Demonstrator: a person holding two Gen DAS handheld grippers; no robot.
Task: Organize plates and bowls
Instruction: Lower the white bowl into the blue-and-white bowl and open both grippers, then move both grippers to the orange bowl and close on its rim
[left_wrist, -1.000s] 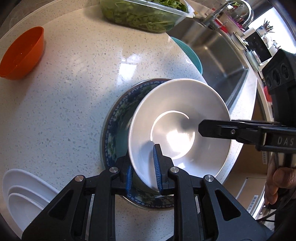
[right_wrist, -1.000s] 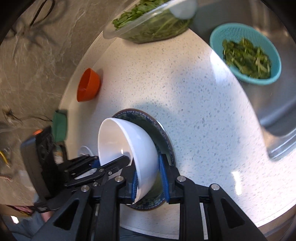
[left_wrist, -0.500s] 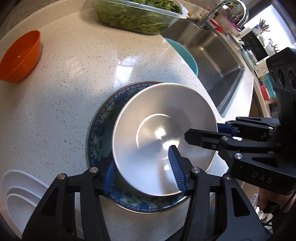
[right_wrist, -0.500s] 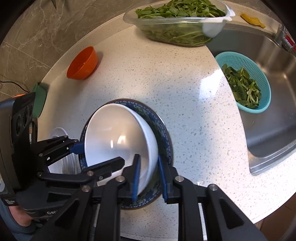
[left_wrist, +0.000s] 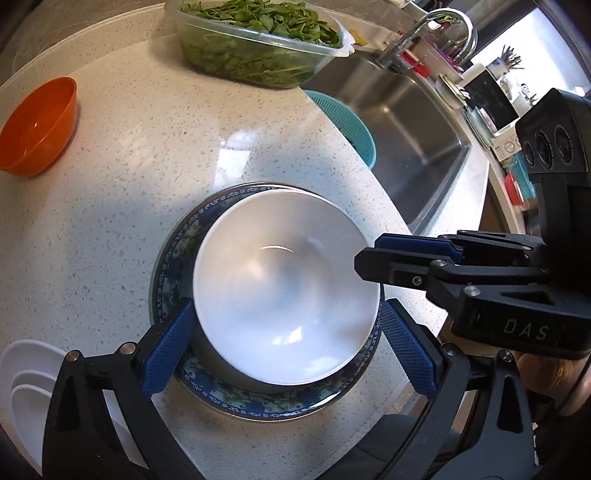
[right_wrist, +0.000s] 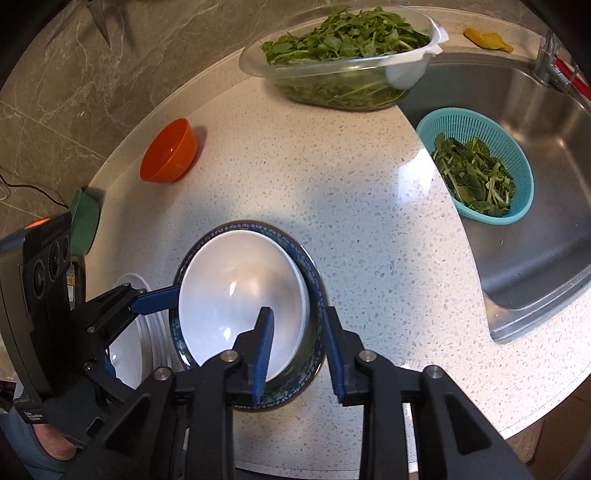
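White bowl (left_wrist: 284, 295), smooth, glossy and upright, sits inside a blue-patterned plate (left_wrist: 192, 380) on the speckled desk (left_wrist: 147, 166); the left gripper (left_wrist: 284, 343) has its jaws spread wide either side of the bowl, not gripping; the right gripper (right_wrist: 297, 347) reaches in from the opposite side, jaws parted astride the bowl's rim; stacked white plates (left_wrist: 26, 384) lie beside the patterned plate.

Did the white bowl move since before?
Yes. The white bowl was tipped up on edge, pinched by both grippers; now it sits flat in the blue patterned plate, which stayed put.
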